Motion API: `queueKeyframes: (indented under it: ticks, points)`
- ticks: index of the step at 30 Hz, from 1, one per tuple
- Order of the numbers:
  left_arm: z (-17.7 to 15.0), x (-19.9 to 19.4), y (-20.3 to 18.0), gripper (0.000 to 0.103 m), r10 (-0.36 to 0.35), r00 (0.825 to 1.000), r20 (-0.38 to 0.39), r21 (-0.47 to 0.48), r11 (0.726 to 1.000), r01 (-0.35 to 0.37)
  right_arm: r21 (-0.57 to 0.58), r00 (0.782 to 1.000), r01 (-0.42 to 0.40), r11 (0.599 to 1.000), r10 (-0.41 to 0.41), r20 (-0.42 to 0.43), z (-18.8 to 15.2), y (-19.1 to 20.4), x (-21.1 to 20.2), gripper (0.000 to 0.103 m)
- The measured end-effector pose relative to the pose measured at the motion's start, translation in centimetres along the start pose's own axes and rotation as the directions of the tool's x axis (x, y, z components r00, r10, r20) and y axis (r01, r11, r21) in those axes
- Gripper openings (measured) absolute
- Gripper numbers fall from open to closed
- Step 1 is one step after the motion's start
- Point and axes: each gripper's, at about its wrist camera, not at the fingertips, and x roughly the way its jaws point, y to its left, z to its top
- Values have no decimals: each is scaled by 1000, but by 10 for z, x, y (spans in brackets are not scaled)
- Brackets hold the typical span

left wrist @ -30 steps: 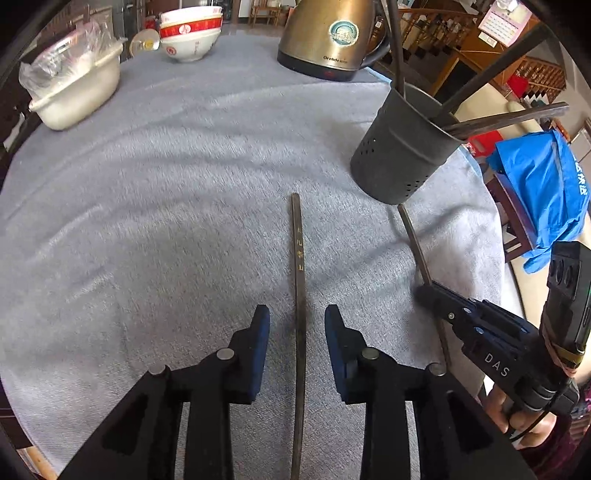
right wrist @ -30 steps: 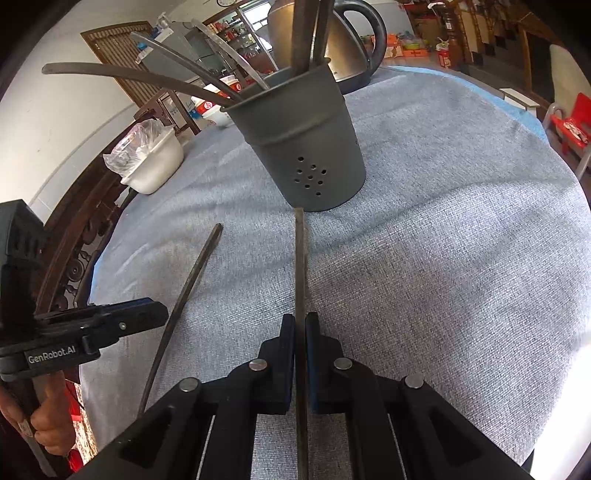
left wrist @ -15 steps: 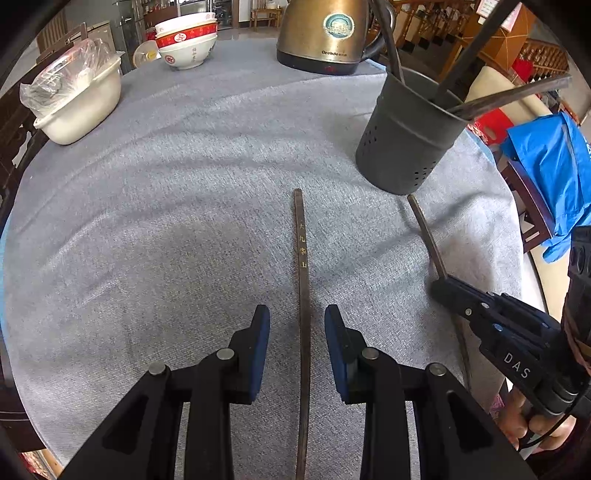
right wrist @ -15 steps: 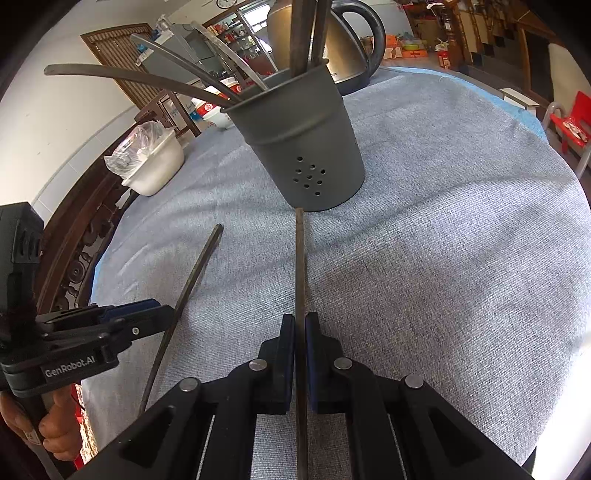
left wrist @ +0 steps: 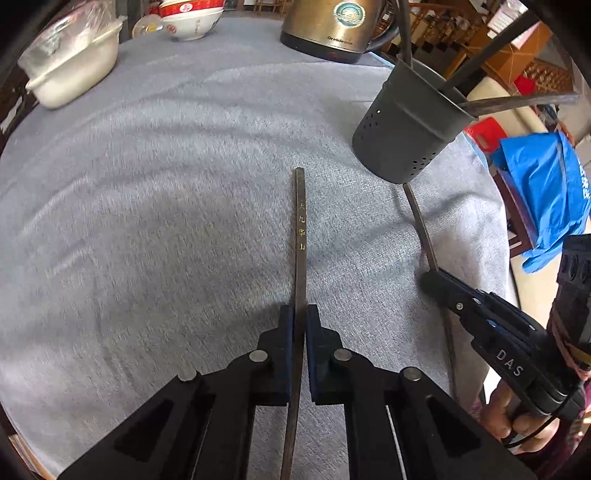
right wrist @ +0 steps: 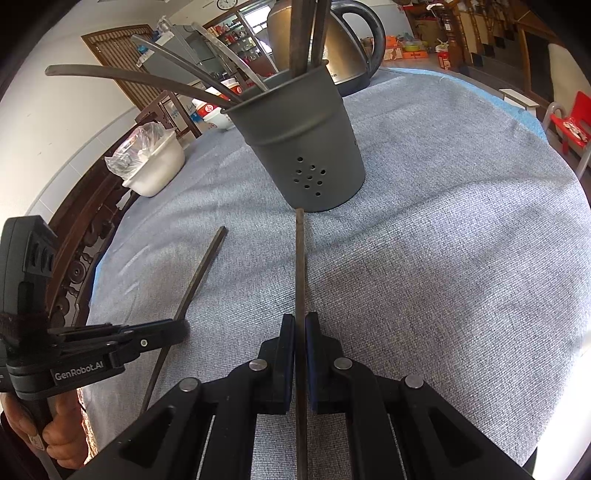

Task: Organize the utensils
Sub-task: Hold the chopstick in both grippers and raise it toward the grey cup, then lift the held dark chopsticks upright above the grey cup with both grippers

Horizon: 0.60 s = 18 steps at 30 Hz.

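Note:
Two dark chopsticks lie on the grey tablecloth. My left gripper [left wrist: 300, 314] is shut on the chopstick with gold characters [left wrist: 301, 229], which points away from me. My right gripper [right wrist: 300, 321] is shut on the other chopstick [right wrist: 300, 258], whose far tip almost touches the base of the dark grey perforated utensil holder [right wrist: 299, 147]. The holder [left wrist: 406, 122] holds several chopsticks. Each gripper shows in the other's view: the right one [left wrist: 428, 280] and the left one [right wrist: 177, 326] with its chopstick [right wrist: 199, 273].
A gold electric kettle [left wrist: 328, 26] stands behind the holder. A white lidded dish [left wrist: 70, 70] and stacked red-and-white bowls [left wrist: 188, 18] sit at the far left. A blue bag [left wrist: 543, 192] lies on a chair past the table's right edge.
My left gripper has closed from open onto the gold-lettered chopstick. My right gripper stays shut on its chopstick, nearly unmoved.

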Motion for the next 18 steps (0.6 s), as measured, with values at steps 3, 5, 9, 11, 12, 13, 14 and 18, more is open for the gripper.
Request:
queueKeyframes:
  ticks: [3, 5, 9, 11, 12, 13, 14, 18]
  points:
    - [-10, -6, 4, 7, -28, 1000, -7, -23, 999, 28, 0, 1000, 0, 1000, 0, 1, 0, 0, 0, 8]
    - [-18, -9, 5, 7, -36, 999, -9, -30, 999, 36, 2, 1000, -2, 1000, 2, 2, 0, 0, 0, 8]
    - [-27, -13, 7, 7, -45, 999, -18, -33, 998, 45, 6, 1000, -7, 1000, 7, 5, -1, -1, 0, 8]
    - [-30, -16, 6, 7, -25, 1000, -18, -26, 999, 25, 8, 1000, -11, 1000, 10, 6, -1, -2, -1, 8]
    - [-29, -17, 6, 7, -21, 1000, -19, -24, 999, 21, 8, 1000, -11, 1000, 11, 7, -1, -2, -1, 8]
    - [-26, -19, 6, 8, -20, 1000, -17, -23, 1000, 19, 8, 1000, -12, 1000, 12, 8, -1, -2, -1, 8]
    - [-23, -21, 7, 9, -18, 1000, -12, -22, 1000, 18, 9, 1000, -13, 1000, 13, 9, -2, -3, -1, 8]
    - [-6, -27, 8, 22, -4, 1000, 18, -12, 1000, 4, 7, 1000, -13, 1000, 13, 11, -2, -4, -2, 8]
